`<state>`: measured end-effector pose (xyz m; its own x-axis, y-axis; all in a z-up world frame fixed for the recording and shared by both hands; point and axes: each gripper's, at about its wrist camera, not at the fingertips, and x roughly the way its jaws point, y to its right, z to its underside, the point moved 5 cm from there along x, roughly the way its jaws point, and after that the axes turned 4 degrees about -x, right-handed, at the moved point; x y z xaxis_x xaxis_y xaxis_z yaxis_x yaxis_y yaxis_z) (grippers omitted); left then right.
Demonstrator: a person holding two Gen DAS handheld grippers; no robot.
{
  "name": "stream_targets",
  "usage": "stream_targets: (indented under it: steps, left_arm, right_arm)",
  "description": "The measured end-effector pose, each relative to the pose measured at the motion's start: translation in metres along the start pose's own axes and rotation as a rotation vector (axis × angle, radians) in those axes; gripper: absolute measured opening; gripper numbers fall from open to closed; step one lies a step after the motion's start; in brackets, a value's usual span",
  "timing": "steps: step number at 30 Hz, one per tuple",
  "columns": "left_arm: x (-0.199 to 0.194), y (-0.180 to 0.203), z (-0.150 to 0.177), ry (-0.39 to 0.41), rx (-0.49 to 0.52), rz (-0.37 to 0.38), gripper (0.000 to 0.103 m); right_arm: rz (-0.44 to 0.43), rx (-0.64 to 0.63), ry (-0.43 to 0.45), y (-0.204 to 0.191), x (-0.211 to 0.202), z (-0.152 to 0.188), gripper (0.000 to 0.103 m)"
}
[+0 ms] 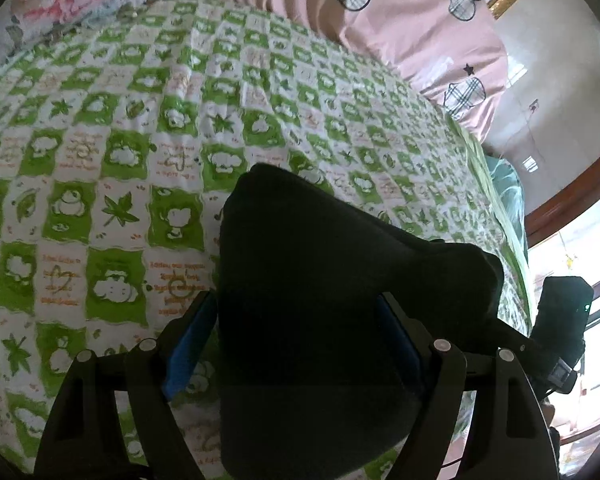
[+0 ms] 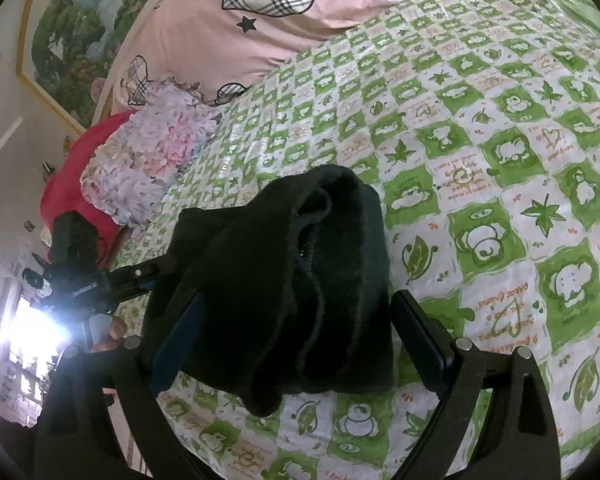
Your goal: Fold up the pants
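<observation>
a bed fills both views, spread with a green-and-white checked sheet [image 1: 112, 128] printed with leaves and cartoon animals. a pink quilt [image 1: 400, 20] with plaid hearts is heaped along its far side, and a ruffled floral pillow [image 2: 140, 164] lies at the far left in the right wrist view, with red cloth beyond it. there are no containers in sight.

the black pants [image 1: 320, 300] sit bunched in a thick folded bundle on the near part of the sheet, seen also from the right wrist [image 2: 284, 280]. the left gripper [image 1: 296, 344] has its blue-padded fingers spread wide with the bundle between them; whether they press the cloth i cannot tell. the right gripper [image 2: 296, 344] likewise straddles the folds, fingers wide, grip unclear.

the sheet lies open to the far and left of the bundle. the bed's right edge runs just beside the pants in the left wrist view.
</observation>
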<state>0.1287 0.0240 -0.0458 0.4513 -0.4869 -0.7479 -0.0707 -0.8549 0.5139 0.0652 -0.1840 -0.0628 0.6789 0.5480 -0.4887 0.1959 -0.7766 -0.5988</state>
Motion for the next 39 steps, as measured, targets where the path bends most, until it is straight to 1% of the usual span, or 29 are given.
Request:
stream_targets:
  steps: [8, 10, 11, 14, 16, 20, 22, 24, 26, 27, 30, 34, 37, 39]
  left_arm:
    - [0.017, -0.01, -0.003, -0.033, -0.068, 0.035, 0.08]
    - [0.019, -0.012, -0.003, -0.037, -0.085, 0.064, 0.069]
    - [0.02, -0.013, -0.004, -0.041, -0.094, 0.071, 0.068]
    - [0.02, -0.017, -0.004, -0.032, -0.112, 0.083, 0.062]
    - [0.02, -0.02, -0.005, -0.029, -0.123, 0.095, 0.056]
    - [0.017, -0.03, -0.003, -0.026, -0.166, 0.133, 0.049]
    - [0.017, -0.032, -0.003, -0.023, -0.181, 0.147, 0.047]
    - [0.017, -0.033, -0.002, -0.018, -0.19, 0.153, 0.046]
    - [0.014, -0.033, -0.002, -0.011, -0.194, 0.158, 0.043]
    - [0.013, -0.031, -0.001, -0.007, -0.194, 0.159, 0.042]
    - [0.005, -0.027, 0.001, 0.01, -0.184, 0.154, 0.038]
    - [-0.008, -0.023, 0.001, 0.033, -0.192, 0.163, 0.034]
    - [-0.019, -0.022, 0.003, 0.051, -0.193, 0.175, 0.033]
    - [-0.03, -0.022, 0.005, 0.07, -0.196, 0.167, 0.033]
  right_arm:
    - [-0.016, 0.023, -0.019, 0.008, 0.011, 0.002, 0.093]
    - [-0.021, 0.024, -0.018, 0.009, 0.012, 0.002, 0.093]
    - [-0.023, 0.024, -0.019, 0.01, 0.012, 0.001, 0.093]
    - [-0.032, 0.027, -0.017, 0.01, 0.014, 0.001, 0.093]
    - [-0.041, 0.023, -0.017, 0.009, 0.016, 0.0, 0.093]
    - [-0.06, 0.03, -0.018, 0.01, 0.019, 0.0, 0.093]
    - [-0.073, 0.03, -0.023, 0.01, 0.02, 0.0, 0.088]
    - [-0.079, 0.039, -0.042, 0.012, 0.023, 0.001, 0.071]
    - [-0.085, 0.067, -0.044, 0.017, 0.022, 0.001, 0.059]
    - [-0.113, 0.099, -0.039, 0.02, 0.02, 0.001, 0.053]
    - [-0.154, 0.141, -0.025, 0.022, 0.016, 0.0, 0.046]
    - [-0.168, 0.133, -0.004, 0.012, 0.01, -0.003, 0.044]
    - [-0.175, 0.114, 0.007, 0.004, 0.006, -0.008, 0.043]
    - [-0.185, 0.1, 0.009, -0.002, 0.005, -0.012, 0.043]
